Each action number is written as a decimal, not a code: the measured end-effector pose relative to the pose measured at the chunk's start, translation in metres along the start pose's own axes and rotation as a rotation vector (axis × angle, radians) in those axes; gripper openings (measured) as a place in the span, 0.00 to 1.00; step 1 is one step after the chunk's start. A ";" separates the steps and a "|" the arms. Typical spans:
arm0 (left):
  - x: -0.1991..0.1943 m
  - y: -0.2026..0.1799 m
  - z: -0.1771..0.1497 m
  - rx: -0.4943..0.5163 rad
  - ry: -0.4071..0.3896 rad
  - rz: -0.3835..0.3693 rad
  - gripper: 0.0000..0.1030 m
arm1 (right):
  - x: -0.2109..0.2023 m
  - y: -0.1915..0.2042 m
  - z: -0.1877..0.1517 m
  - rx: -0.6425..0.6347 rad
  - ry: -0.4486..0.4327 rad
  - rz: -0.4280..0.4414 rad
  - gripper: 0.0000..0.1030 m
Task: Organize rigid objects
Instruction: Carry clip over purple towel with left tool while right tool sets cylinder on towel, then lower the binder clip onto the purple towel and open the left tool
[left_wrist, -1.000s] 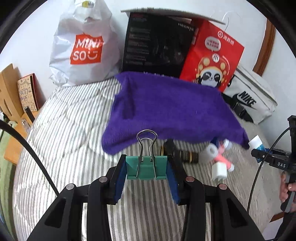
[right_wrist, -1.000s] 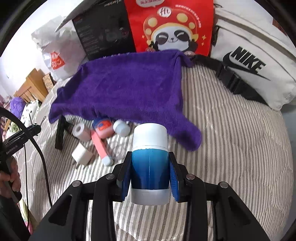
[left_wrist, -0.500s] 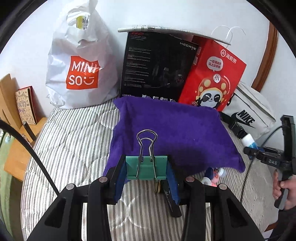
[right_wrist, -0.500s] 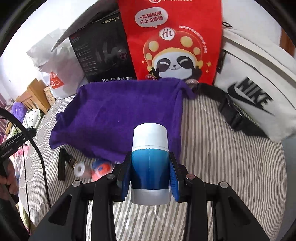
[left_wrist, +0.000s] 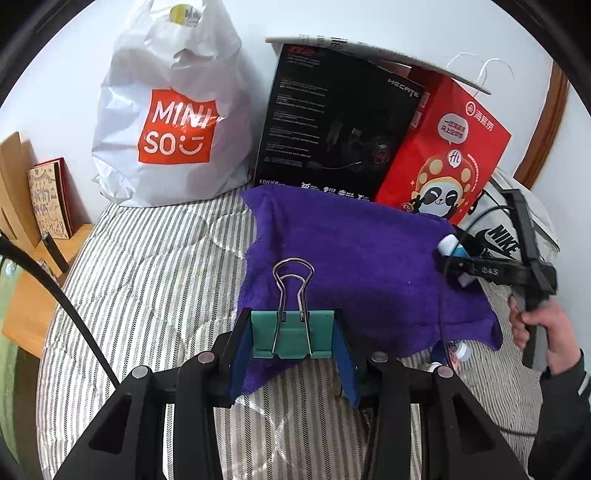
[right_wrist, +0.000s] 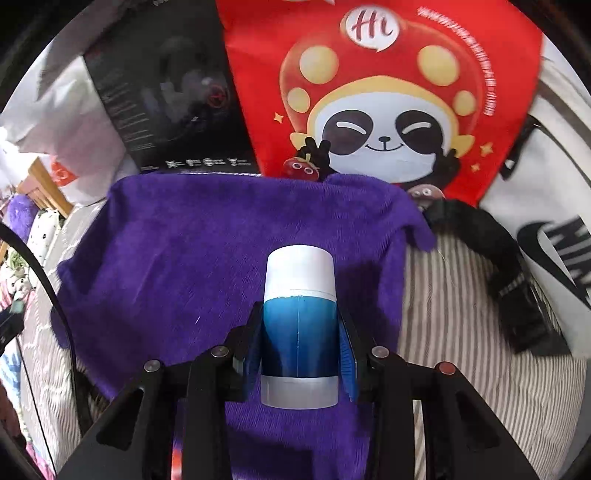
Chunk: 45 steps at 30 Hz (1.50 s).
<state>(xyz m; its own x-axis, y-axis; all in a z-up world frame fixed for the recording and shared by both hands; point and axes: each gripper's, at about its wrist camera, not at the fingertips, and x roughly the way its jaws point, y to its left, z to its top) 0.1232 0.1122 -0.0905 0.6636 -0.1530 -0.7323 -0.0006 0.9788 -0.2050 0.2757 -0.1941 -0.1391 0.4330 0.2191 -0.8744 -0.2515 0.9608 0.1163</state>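
Observation:
A purple towel (left_wrist: 354, 269) lies spread on the striped bed. My left gripper (left_wrist: 293, 338) is shut on a green binder clip (left_wrist: 291, 334), its wire handles pointing away, held above the towel's near edge. My right gripper (right_wrist: 300, 332) is shut on a blue bottle with a white cap (right_wrist: 299, 321), hovering over the purple towel (right_wrist: 192, 251). In the left wrist view the right gripper (left_wrist: 456, 258) with the blue bottle (left_wrist: 451, 248) hangs over the towel's right side, held by a hand (left_wrist: 546, 328). Small items (left_wrist: 460, 350) peek out by the towel's near right corner.
Behind the towel stand a white Miniso bag (left_wrist: 173, 110), a black headset box (left_wrist: 332, 125) and a red panda bag (left_wrist: 443, 155). A white Nike bag (right_wrist: 546, 206) with a black strap (right_wrist: 491, 258) lies at the right. A wooden side table (left_wrist: 26, 280) sits left of the striped bed (left_wrist: 147, 280).
Both grippers moved forward toward the towel and the bags. The right one travelled farther, and the small items near the towel's front edge have slipped mostly out of its view.

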 end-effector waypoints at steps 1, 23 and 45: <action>0.002 0.002 0.001 -0.003 0.003 -0.004 0.38 | 0.006 -0.001 0.004 0.002 0.003 -0.004 0.35; 0.020 0.002 0.008 0.010 0.036 -0.020 0.38 | 0.039 0.011 0.018 -0.055 0.069 0.012 0.68; 0.096 -0.045 0.055 0.095 0.060 0.005 0.38 | -0.109 0.001 -0.084 -0.030 -0.036 0.056 0.73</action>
<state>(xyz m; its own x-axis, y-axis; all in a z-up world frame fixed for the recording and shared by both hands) 0.2279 0.0611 -0.1165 0.6175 -0.1527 -0.7716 0.0690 0.9877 -0.1403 0.1554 -0.2316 -0.0830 0.4478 0.2792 -0.8495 -0.3023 0.9413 0.1500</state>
